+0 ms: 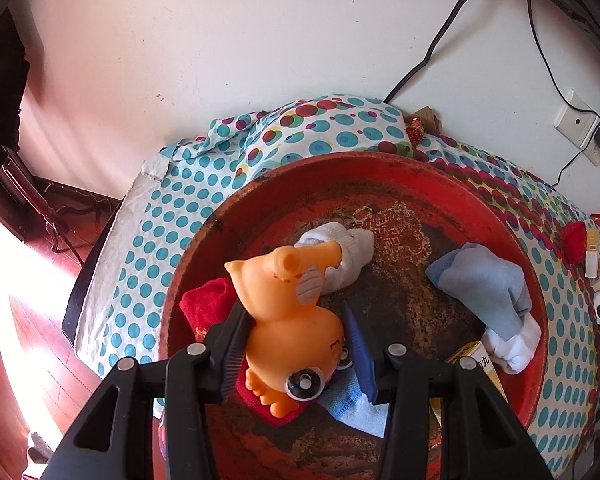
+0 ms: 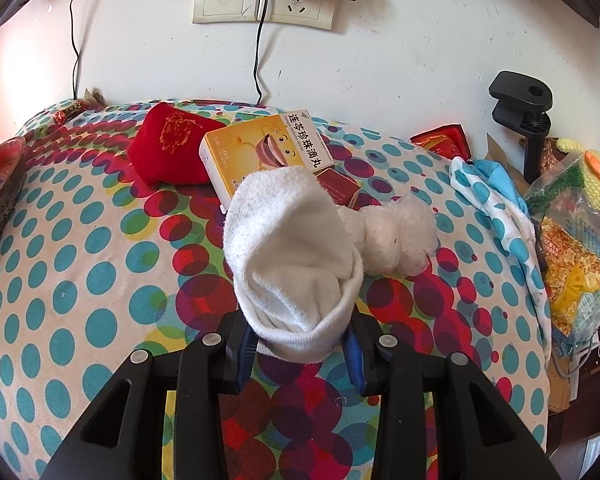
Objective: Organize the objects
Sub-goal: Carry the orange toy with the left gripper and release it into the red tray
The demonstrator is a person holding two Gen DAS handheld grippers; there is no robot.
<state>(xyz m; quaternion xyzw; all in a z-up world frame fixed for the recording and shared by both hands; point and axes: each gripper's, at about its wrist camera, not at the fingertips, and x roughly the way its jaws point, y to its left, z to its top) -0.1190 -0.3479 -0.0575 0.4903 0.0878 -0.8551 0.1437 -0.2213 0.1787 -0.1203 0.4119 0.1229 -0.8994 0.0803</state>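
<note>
In the left wrist view my left gripper point(image 1: 296, 344) is shut on an orange rubber toy animal point(image 1: 288, 312), held above a worn red round tray point(image 1: 380, 168). In the tray lie a grey-white sock point(image 1: 352, 252), a light blue sock point(image 1: 484, 284) with a white one under it, a red cloth point(image 1: 206, 300), a blue-edged cloth point(image 1: 352, 404) and a yellow box point(image 1: 476, 360). In the right wrist view my right gripper point(image 2: 300, 344) is shut on a white sock point(image 2: 296, 264), lifted over the dotted bedspread point(image 2: 80, 280).
On the bedspread in the right wrist view lie a red pouch point(image 2: 172, 148), a yellow medicine box point(image 2: 260, 148), a small red box point(image 2: 338, 188) and a white fluffy toy point(image 2: 396, 236). A black clamp point(image 2: 524, 120) and a bag of items point(image 2: 576, 252) stand at the right. Cables hang from wall sockets point(image 2: 260, 0).
</note>
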